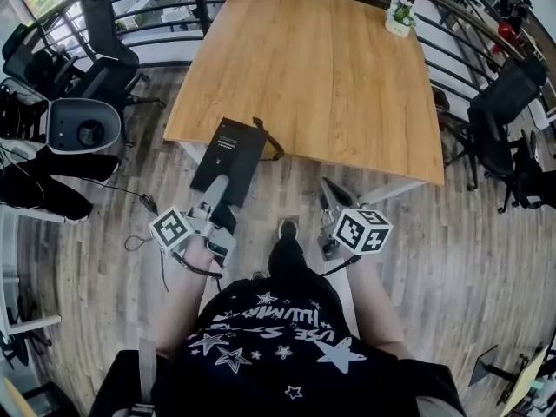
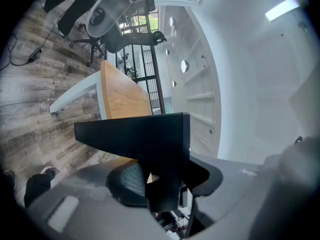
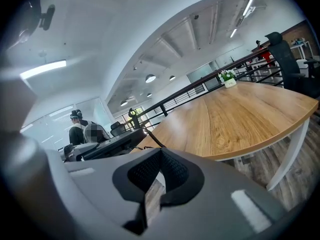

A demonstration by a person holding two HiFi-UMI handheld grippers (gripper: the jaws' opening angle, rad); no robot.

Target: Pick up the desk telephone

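The desk telephone (image 1: 230,153) is a flat black slab with a dark cord curling off its right side. It hangs over the front left edge of the wooden table (image 1: 313,68). My left gripper (image 1: 224,188) is shut on its near end; in the left gripper view the black telephone (image 2: 145,134) fills the space between the jaws. My right gripper (image 1: 328,194) is to the right of it, below the table's front edge, shut with nothing in it. The right gripper view shows the telephone (image 3: 102,145) off to its left.
Black office chairs stand at the left (image 1: 95,50) and the right (image 1: 504,120) of the table. A small potted plant (image 1: 400,17) sits on its far right corner. A round grey device (image 1: 82,129) and a cable lie on the wooden floor at left. Another person (image 3: 80,129) stands far off.
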